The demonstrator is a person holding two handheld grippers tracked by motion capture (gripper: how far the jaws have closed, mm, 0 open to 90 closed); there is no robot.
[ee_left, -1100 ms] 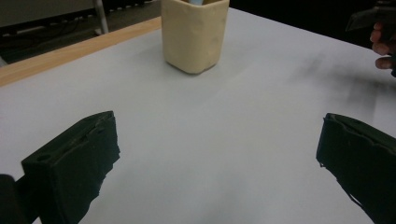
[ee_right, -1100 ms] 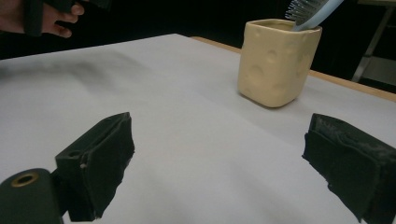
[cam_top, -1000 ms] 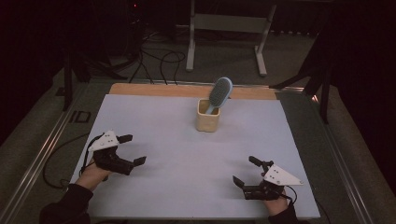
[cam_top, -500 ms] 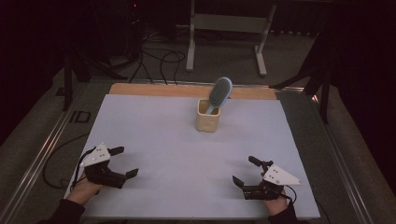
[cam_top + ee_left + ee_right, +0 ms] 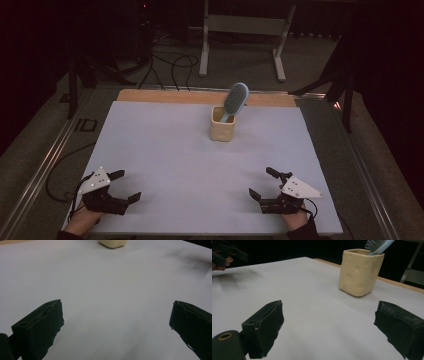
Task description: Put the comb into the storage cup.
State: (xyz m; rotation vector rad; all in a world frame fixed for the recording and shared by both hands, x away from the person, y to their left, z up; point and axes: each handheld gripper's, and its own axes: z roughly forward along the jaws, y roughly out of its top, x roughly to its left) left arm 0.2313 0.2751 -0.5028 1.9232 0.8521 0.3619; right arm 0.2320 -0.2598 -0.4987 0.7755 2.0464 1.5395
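Observation:
A cream dimpled cup (image 5: 222, 128) stands upright at the back middle of the white table sheet (image 5: 165, 150). A light blue hairbrush (image 5: 235, 99) leans in it, bristle head up. My left gripper (image 5: 128, 185) rests open near the front left corner, holding nothing. My right gripper (image 5: 260, 181) rests open near the front right, also holding nothing. In the left gripper view the jaws of the left gripper (image 5: 117, 305) stand wide apart over bare sheet, with the cup (image 5: 112, 243) far ahead. In the right gripper view the right gripper (image 5: 330, 307) faces the cup (image 5: 359, 272) and brush (image 5: 377, 245).
A wooden strip (image 5: 175, 96) borders the sheet's far edge. A metal stand (image 5: 240, 30) and cables (image 5: 165, 62) lie on the dark floor beyond. Metal rails (image 5: 40, 165) run along the table's sides. In the right gripper view the other gripper (image 5: 234, 253) shows at top left.
My left gripper has drawn back toward the front left corner of the sheet, still open. The right gripper, cup and brush have not moved.

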